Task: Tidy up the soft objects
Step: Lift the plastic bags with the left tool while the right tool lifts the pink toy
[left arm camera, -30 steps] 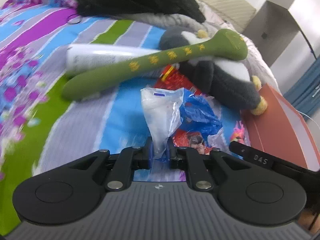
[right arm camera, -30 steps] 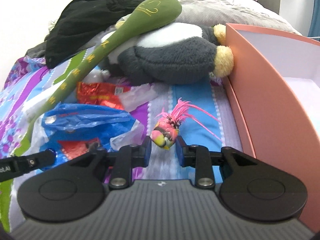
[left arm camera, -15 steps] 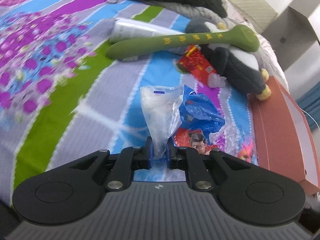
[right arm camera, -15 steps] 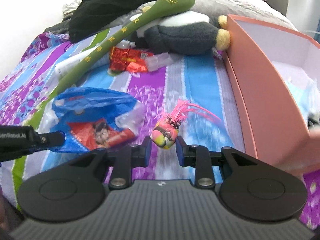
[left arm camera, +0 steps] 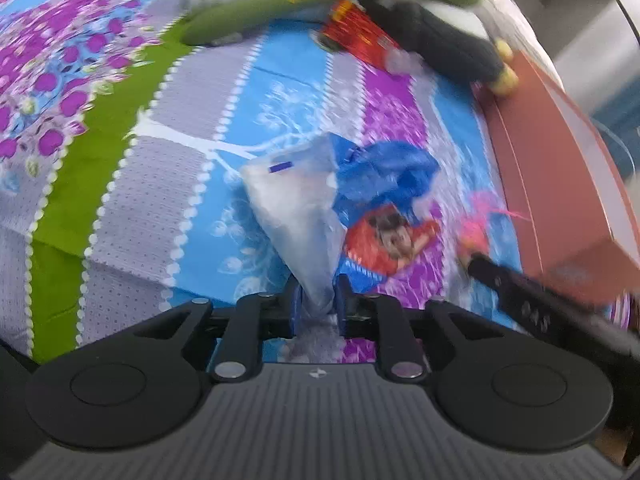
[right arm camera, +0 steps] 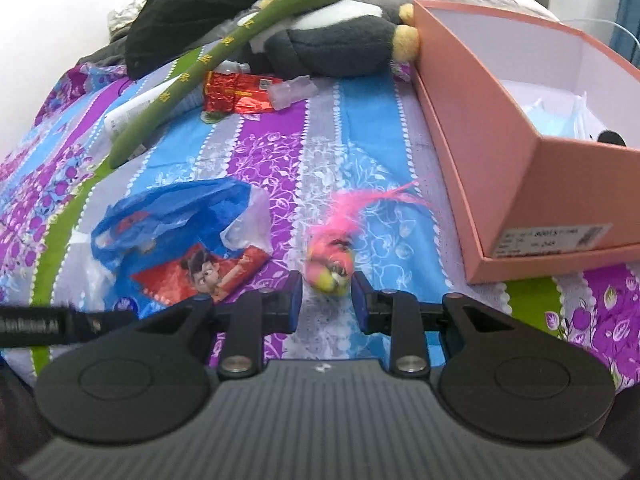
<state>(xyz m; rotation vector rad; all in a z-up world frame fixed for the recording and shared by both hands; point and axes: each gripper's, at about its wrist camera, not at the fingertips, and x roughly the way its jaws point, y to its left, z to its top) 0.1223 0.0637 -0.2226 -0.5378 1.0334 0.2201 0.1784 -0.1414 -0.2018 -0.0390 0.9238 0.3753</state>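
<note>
Left gripper (left arm camera: 316, 304): jaws have just been opening, the neck of one clear plastic bag (left arm camera: 298, 216) between them, pads apparently touching it. Right gripper (right arm camera: 326, 300): jaws have just been opening; one pink feathered toy (right arm camera: 332, 256) sits between the pads, gaps visible either side. One blue cartoon-printed bag (right arm camera: 180, 232) lies on the striped bedsheet (right arm camera: 360, 128). One pink box (right arm camera: 492, 152), right, label unreadable. One green plush stick (right arm camera: 240, 44) bears yellow characters, illegible.

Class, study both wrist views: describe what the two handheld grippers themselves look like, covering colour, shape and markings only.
Both the left gripper and the right gripper share one design: a ribbed dark-grey body with a small logo, two rounded black lobes bearing circular discs, black linkage arms with silver pivot screws, and blue-faced finger pads.
</note>
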